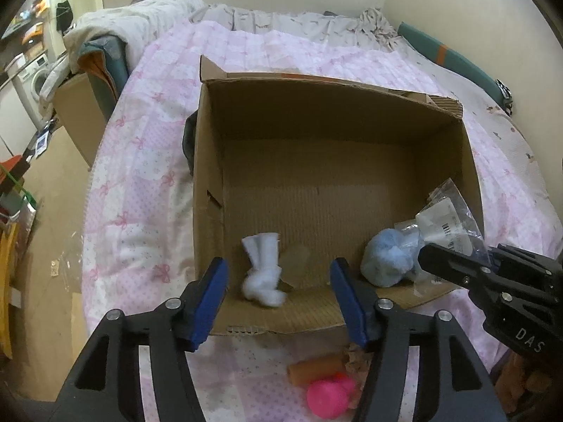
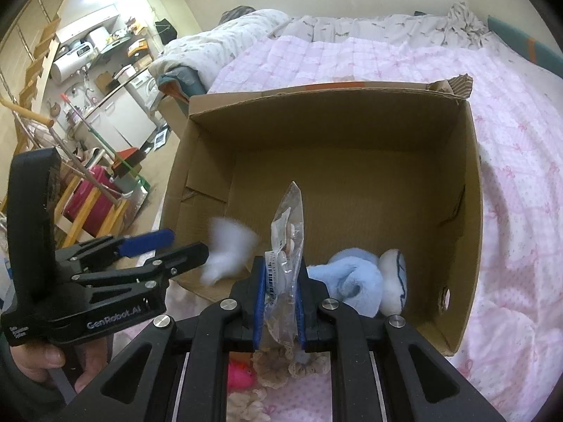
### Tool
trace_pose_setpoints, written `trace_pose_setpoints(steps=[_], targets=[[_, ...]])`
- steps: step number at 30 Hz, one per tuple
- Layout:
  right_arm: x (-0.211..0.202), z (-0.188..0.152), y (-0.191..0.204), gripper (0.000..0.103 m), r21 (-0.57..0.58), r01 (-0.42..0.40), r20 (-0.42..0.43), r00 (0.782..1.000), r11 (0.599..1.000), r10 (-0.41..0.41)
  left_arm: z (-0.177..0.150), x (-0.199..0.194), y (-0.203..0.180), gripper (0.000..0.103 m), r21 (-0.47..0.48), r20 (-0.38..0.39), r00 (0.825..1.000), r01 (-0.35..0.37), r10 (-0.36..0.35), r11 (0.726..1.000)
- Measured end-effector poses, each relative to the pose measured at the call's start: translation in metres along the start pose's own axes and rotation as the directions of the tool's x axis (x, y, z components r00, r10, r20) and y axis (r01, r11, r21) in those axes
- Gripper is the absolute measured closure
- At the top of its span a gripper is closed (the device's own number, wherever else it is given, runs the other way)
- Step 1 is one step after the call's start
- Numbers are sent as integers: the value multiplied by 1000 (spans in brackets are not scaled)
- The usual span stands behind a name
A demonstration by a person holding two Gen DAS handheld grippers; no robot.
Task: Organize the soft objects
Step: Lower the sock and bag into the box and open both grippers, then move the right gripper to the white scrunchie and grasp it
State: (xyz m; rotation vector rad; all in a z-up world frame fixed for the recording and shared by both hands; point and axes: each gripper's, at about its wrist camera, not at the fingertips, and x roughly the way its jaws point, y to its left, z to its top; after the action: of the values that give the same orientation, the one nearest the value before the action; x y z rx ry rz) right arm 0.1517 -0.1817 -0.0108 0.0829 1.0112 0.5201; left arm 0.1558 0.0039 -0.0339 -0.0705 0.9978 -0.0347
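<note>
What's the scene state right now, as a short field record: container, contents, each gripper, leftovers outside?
container: cardboard box, open top, on a pink bedspread
in box: white fluffy item near the front wall, looks blurred in right wrist view; blue plush item at front right
left gripper: open, fingers empty, at the box's near edge
right gripper: shut on a clear plastic bag, at the box's front edge
outside box: pink toy and lace trim on the bedspread

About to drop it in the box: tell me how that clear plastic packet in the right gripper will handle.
The clear plastic packet, pinched in the right hand-held gripper, probably flexes: it is thin, crinkled film. It stands upright above the pads, so likely light. The glossy film may slip.
</note>
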Motion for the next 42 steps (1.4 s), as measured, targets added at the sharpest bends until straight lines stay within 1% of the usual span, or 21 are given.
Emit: trace_pose_setpoints(steps=[4,7,9,10,11,12,14,18,24,31,36,39,42], targets=[[-1,0,-2,87,16,-13,6,1000,1000,13,0,1,3,44,-12,-11,1000,2,-2,1000],[-2,-1,-4,86,25,-7,8,1000,1000,7,0,1,6,44,-23,-12,1000,1,-1,1000],[-2,-1,-7,72,45,-3,7,1000,999,2,1,2,8,43,-35,-22,1000,-6,5,999],[-3,0,-8,58,50,15,16,1000,999,-16,1,2,9,43,-39,-28,1000,-10,9,999],[-6,0,-9,39,57,27,30,999,998,-29,0,3,10,43,-43,-32,999,-12,11,999],[-8,0,-11,35,68,30,46,998,997,-33,0,3,11,43,-46,-33,999,-12,11,999],[-12,0,-15,34,87,33,61,997,996,-39,1,3,13,43,-54,-32,999,-7,6,999],[-11,0,-21,34,116,37,48,998,993,-43,1,3,13,43,-54,-32,999,-9,7,999],[-10,1,-20,34,106,41,43,998,994,-46,1,-1,13,43,-54,-28,1000,-8,6,999],[-11,0,-19,34,110,43,30,998,993,-47,-3,-12,16,43,-55,-15,999,-30,29,998],[-13,-7,-19,34,128,37,-3,999,991,-37,-9,-25,22,43,-67,-8,999,-38,37,997],[-18,-14,-14,34,110,80,-18,997,991,-78,-16,-31,23,43,-77,-13,999,-46,45,996],[-22,-23,-8,34,101,79,-49,996,992,-75,-25,-35,24,43,-94,-26,999,-50,48,994]])
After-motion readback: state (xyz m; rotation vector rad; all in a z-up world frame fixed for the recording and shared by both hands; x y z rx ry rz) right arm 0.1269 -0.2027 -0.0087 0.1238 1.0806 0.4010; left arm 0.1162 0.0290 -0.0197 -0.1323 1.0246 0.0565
